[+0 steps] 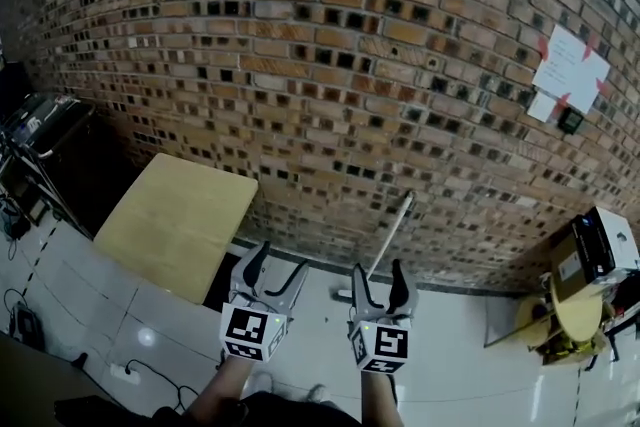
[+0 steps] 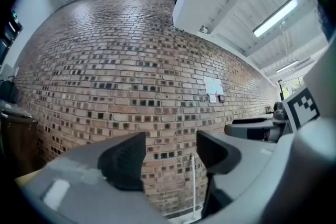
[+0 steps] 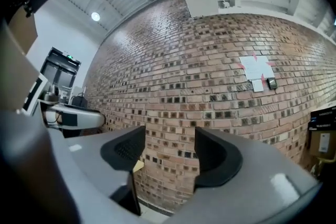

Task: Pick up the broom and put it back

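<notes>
Brick wall [image 1: 330, 45], with the broom [image 1: 392, 233] leaning on it, pale handle up and its head apparently hidden behind the right gripper [image 1: 380, 279]. This and the left gripper [image 1: 275, 270] stand short of it, jaws apart and empty. The scene fits pickup pending or the broom already returned. Taped sheet [image 1: 570, 70]: print illegible

Ahead of you stands a brick wall [image 1: 330, 65] — white papers [image 1: 570, 70] are taped to it at upper right, with a small dark box [image 1: 570, 121] just below them. At its foot on your left sits a tan worktop [image 1: 175, 220], with dark gear [image 1: 40, 130] beyond it. A power strip [image 1: 124, 373] lies on the pale tiled floor [image 1: 470, 355] — a cardboard box [image 1: 575, 265] stands far right.
</notes>
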`<action>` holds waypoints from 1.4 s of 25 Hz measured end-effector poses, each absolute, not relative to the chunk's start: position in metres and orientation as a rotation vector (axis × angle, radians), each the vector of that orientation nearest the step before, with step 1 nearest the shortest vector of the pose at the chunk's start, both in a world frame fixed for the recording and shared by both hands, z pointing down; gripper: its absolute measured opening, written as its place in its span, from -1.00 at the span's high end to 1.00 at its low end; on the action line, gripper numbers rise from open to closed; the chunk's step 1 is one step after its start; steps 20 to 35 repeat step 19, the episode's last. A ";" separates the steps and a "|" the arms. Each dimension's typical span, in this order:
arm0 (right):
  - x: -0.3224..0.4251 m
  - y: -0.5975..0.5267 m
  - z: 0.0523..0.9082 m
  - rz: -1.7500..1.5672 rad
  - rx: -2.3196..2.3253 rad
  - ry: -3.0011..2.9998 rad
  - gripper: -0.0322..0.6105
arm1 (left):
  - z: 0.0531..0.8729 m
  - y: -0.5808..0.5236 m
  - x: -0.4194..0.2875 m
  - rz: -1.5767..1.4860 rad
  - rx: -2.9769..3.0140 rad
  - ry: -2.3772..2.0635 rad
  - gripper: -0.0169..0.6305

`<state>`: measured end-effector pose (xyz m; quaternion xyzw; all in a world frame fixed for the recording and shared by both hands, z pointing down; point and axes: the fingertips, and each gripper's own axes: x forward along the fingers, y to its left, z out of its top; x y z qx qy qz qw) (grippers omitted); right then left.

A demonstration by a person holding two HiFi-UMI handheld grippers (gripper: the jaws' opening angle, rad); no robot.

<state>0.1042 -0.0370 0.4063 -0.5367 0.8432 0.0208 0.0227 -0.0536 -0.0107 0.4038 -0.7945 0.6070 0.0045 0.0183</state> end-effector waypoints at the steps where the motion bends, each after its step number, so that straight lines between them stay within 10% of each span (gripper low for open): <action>1: 0.101 -0.036 0.407 0.052 -1.666 2.613 -0.01 | 0.402 -0.010 -0.056 0.019 -2.472 1.881 0.01; 35: 0.089 -0.029 0.396 0.096 -1.697 2.578 -0.01 | 0.391 -0.010 -0.065 0.065 -2.516 1.792 0.01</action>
